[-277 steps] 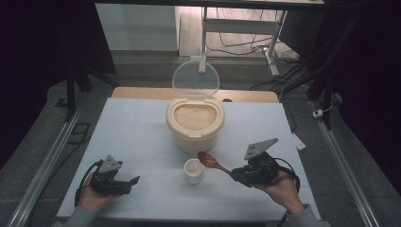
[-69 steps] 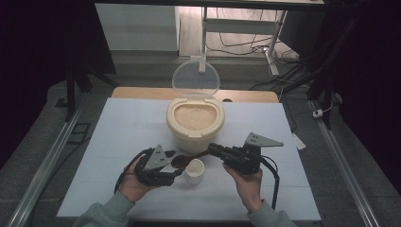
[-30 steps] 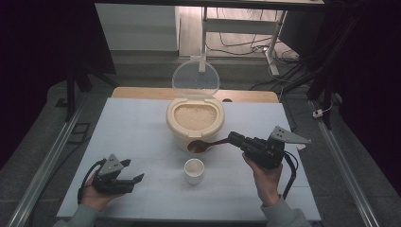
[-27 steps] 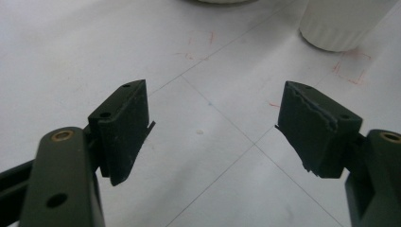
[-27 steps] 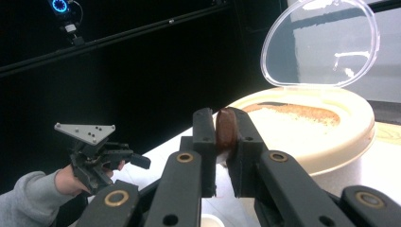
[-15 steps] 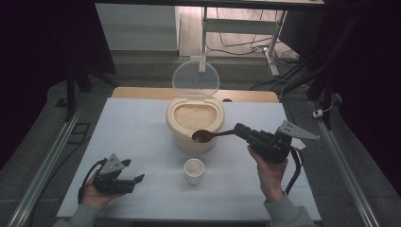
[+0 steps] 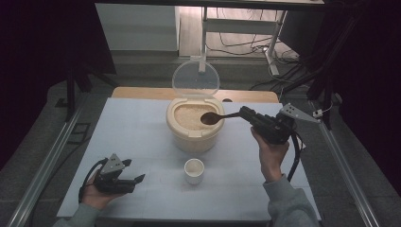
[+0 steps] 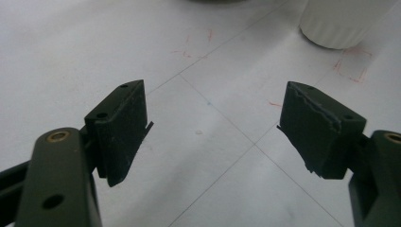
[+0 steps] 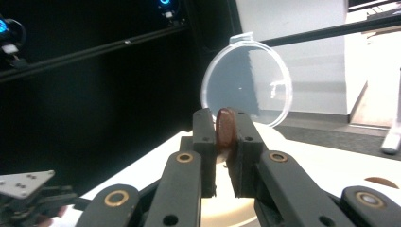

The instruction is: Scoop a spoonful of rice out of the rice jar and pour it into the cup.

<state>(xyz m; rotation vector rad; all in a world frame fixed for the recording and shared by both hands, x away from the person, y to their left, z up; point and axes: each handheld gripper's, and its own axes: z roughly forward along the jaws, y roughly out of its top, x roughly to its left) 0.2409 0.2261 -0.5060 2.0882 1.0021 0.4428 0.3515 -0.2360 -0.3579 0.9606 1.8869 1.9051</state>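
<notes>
A cream rice container [image 7: 195,134] full of rice stands at mid-table, its clear round lid [image 7: 196,80] tipped up behind it. My right gripper [image 7: 245,113] is shut on the handle of a brown spoon [image 7: 212,118], whose bowl hovers over the rice. In the right gripper view the spoon [image 9: 225,129] shows edge-on between the jaws, with the lid [image 9: 247,81] beyond. A small white cup [image 7: 194,170] sits in front of the container. My left gripper [image 7: 134,182] rests open at the front left, nothing between its jaws; the cup [image 8: 341,21] shows at the upper right of its view.
The white table [image 7: 142,137] has faint grid lines and red marks [image 8: 352,68]. A wooden strip [image 7: 142,93] runs along the far edge. Metal rails flank the table on both sides. A desk frame and cables lie beyond.
My right gripper has carried the spoon up from beside the cup to over the rice. My left gripper went from the cup back to the front left and has stayed there.
</notes>
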